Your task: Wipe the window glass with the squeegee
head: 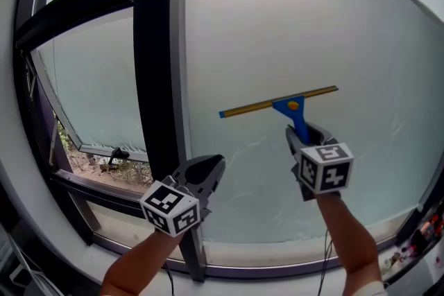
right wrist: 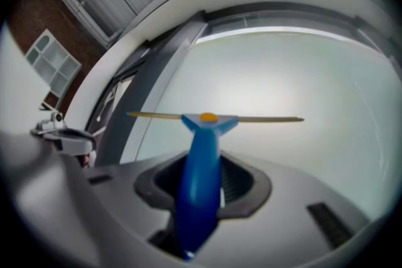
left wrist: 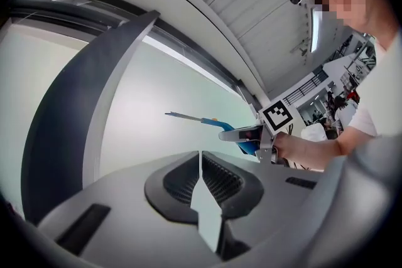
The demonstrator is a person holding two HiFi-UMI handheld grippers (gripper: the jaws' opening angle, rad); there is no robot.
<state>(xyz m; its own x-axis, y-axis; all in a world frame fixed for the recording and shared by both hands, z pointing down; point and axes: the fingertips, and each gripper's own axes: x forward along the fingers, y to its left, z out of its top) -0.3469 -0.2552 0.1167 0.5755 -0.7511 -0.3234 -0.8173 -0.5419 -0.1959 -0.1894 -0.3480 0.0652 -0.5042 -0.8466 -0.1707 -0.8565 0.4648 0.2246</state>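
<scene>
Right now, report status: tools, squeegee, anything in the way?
Right tool shut on squeegee, blade at window glass. Left tool shut, empty. Dark frame post left of blade.

One squeegee [head: 281, 105], two tongs [head: 214, 164] [head: 302, 135] (a matched pair).

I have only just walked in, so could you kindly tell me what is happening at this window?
A person holds a claw in each hand. The right claw is shut on the blue handle of the squeegee. Its blade lies nearly level, slightly tilted, in front of the window glass; whether it touches the pane I cannot tell. The left claw is shut and empty, held lower, near the dark frame post.
</scene>
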